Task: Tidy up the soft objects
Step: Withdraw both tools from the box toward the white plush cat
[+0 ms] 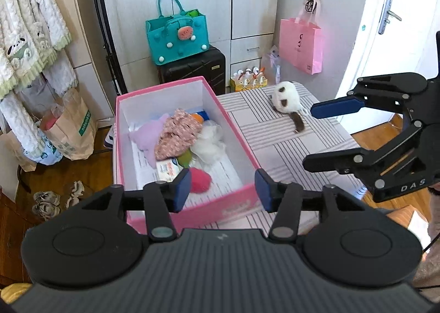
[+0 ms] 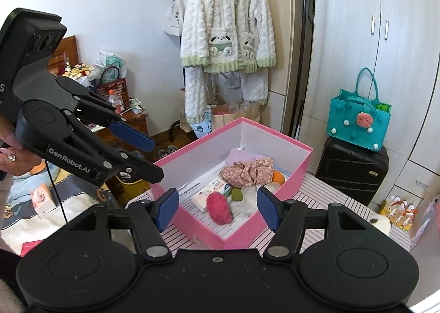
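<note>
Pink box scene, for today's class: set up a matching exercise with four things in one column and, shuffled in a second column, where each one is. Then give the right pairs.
Things
1. red fuzzy ball
2. white plush toy with brown patches
3. teal handbag
4. fluffy white and green jacket

Places
A. on top of the black suitcase
B. hanging on a rack against the wall
C. inside the pink box, at its near end
D. on the striped tabletop, outside the box

Pairs: 1-C, 2-D, 3-A, 4-B
</note>
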The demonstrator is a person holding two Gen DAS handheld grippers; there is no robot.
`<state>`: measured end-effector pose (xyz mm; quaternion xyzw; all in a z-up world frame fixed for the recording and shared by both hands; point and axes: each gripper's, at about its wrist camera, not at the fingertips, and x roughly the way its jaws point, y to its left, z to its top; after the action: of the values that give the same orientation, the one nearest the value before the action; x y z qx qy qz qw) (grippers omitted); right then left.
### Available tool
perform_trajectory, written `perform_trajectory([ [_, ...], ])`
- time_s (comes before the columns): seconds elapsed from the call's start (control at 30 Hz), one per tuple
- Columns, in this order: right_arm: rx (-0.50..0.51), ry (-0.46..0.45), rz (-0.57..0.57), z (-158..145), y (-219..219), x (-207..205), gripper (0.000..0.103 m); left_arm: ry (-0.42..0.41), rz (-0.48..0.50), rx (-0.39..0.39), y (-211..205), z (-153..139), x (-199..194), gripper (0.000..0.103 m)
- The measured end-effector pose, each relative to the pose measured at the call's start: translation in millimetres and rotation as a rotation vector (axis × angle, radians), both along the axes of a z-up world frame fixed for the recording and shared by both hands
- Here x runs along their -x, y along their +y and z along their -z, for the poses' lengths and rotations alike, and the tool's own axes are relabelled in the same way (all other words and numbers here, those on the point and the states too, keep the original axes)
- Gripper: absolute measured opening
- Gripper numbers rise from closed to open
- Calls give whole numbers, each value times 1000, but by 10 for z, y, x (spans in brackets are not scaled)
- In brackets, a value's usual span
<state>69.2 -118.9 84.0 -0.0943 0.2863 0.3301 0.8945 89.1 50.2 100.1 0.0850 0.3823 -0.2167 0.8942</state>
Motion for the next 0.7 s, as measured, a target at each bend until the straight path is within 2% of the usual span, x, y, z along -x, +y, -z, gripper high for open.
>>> perform_trajectory([
  [0.3, 17, -22, 34, 92, -278, 456, 73, -30, 40, -14, -194, 83, 501, 63],
  [0.4, 16, -18, 68, 147, -384, 615, 74, -26, 58, -9, -269, 127, 653, 64],
  [0.57, 20, -32, 107, 229, -550, 881, 76, -41, 62, -3, -353, 167, 742, 69],
  [0.7, 2, -39, 139, 300, -699, 1020, 78, -10, 56, 41, -369, 260, 716, 70],
])
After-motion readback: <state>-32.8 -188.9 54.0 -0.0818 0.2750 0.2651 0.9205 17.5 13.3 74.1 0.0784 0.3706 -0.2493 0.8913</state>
